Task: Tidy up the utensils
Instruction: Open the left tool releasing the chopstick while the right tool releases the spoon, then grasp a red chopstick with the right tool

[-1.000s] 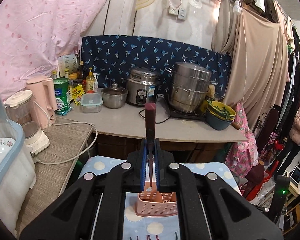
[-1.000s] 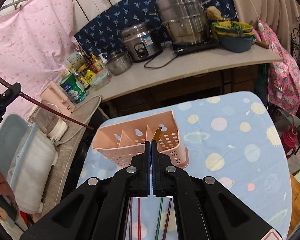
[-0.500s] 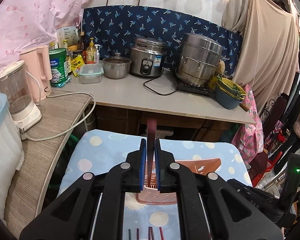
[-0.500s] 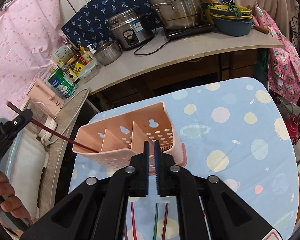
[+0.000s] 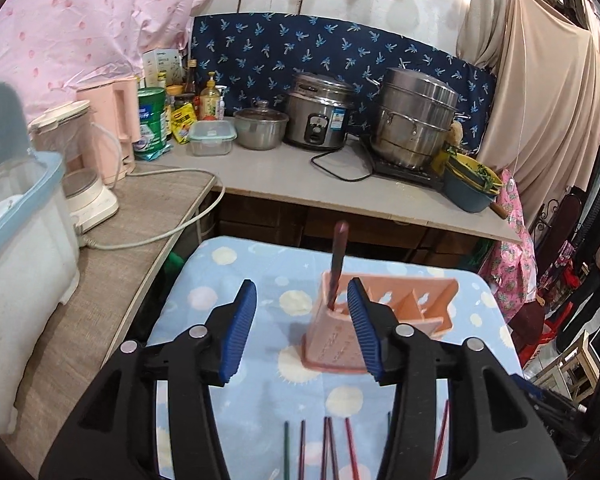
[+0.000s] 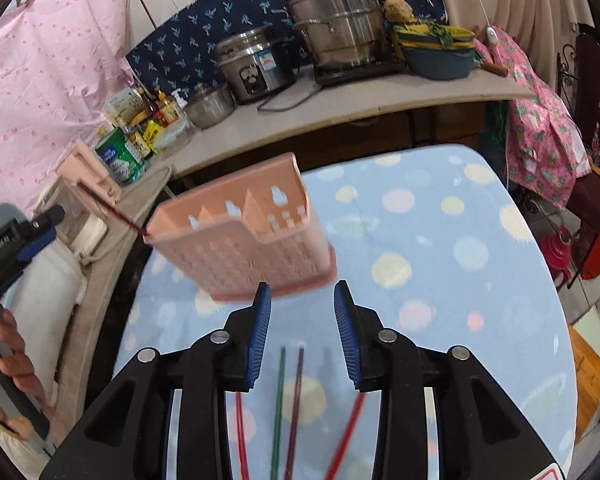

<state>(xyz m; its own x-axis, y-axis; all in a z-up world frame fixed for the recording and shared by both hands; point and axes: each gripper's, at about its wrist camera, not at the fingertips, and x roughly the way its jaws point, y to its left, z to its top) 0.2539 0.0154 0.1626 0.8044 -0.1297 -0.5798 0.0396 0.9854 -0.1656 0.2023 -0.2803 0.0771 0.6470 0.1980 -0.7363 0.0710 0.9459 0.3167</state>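
A pink perforated utensil holder (image 5: pixel 384 320) with compartments stands on the blue polka-dot table (image 5: pixel 236 272); it also shows in the right wrist view (image 6: pixel 240 240). A dark red chopstick (image 5: pixel 337 264) stands in its left end compartment, leaning out (image 6: pixel 112 208). My left gripper (image 5: pixel 302 328) is open and empty, just in front of the holder. My right gripper (image 6: pixel 302 336) is open and empty above several loose coloured chopsticks (image 6: pixel 296 396) lying on the cloth; they also lie under the left gripper (image 5: pixel 328 440).
A grey counter (image 5: pixel 284 176) behind the table carries a rice cooker (image 5: pixel 320 112), steel steamer pot (image 5: pixel 416 116), bowls and bottles. A wooden side shelf (image 5: pixel 100 264) at left holds a blender and a white bin (image 5: pixel 16 240).
My left gripper opened and let the dark red chopstick go into the holder, then drew back. My right gripper opened too.
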